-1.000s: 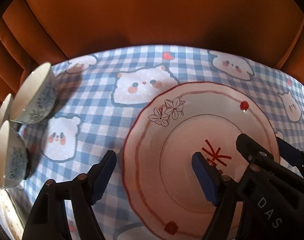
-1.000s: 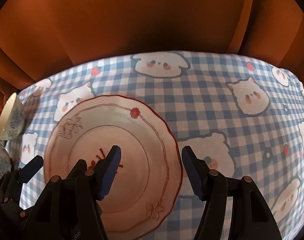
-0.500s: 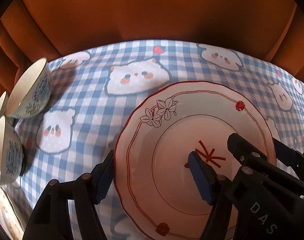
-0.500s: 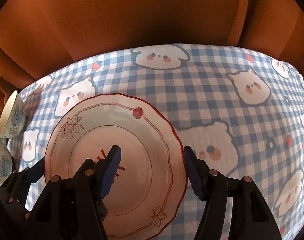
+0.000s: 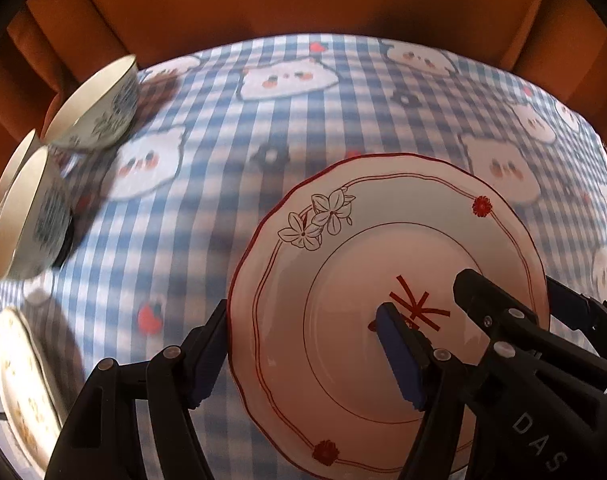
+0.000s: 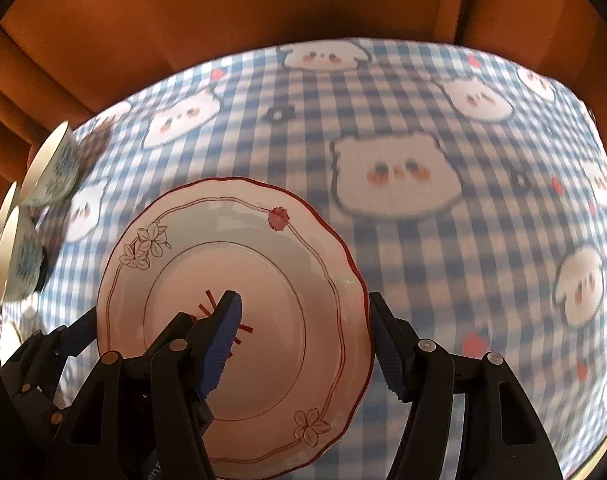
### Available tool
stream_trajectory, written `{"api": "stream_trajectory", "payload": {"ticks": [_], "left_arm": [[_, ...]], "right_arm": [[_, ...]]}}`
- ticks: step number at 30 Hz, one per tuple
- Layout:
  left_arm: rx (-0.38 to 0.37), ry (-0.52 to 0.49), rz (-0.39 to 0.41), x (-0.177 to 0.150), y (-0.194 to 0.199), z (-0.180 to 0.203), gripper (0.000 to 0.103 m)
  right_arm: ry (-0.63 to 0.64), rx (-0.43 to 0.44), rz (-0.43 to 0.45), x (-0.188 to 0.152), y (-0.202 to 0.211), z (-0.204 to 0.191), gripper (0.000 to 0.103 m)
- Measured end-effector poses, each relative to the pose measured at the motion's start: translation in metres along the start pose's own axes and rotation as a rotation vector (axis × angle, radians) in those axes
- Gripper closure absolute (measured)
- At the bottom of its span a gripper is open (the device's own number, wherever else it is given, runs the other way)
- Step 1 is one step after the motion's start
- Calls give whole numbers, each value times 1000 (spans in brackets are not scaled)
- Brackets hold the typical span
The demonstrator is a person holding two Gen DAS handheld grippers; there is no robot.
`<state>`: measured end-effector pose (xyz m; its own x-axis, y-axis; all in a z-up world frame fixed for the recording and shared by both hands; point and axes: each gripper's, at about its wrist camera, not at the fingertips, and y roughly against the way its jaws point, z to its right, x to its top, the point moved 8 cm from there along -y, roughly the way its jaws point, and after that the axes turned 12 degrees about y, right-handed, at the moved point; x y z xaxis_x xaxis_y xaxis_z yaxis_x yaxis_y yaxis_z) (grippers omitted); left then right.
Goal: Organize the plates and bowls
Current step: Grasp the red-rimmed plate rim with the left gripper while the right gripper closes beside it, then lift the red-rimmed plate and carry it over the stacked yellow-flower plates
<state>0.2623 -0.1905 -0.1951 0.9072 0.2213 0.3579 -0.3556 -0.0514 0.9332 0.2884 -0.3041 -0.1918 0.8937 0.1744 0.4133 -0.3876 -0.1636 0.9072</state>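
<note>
The plate [image 5: 387,312] was held above the checked tabletop [image 5: 223,168] by its two sides, one rim in the left gripper [image 5: 303,356], the other in the right gripper [image 6: 303,344]. It was best kept flat and moved slowly toward the bowls [image 5: 95,112].

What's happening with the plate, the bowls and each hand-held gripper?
plate: empty, face up, held at opposite rims by both hand-held grippers.
left hand-held gripper: jaws have just been closing, plate rim between them.
right hand-held gripper: clamped across plate rim.
bowls: upright, empty, on the tablecloth.
second plate: lying flat.
</note>
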Motion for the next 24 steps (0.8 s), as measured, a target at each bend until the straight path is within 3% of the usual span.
{"api": "stream_trajectory", "payload": {"ticks": [9,12,18,24], "left_arm": [[-3,-8,-10,-27,13,-15,31],[-35,20,-27,-27,12,-16,32],[-40,29,-19,-25,11,-16,33],[-28,30,-9,-24,11,-16,33]], "right_arm": [[16,24,-47,-43,10,-16,36],[13,37,-48,-43,8,-15,37],[52,7,-30,-36,4,-9,50],[65,10,-24,-34,0,-9,51]]}}
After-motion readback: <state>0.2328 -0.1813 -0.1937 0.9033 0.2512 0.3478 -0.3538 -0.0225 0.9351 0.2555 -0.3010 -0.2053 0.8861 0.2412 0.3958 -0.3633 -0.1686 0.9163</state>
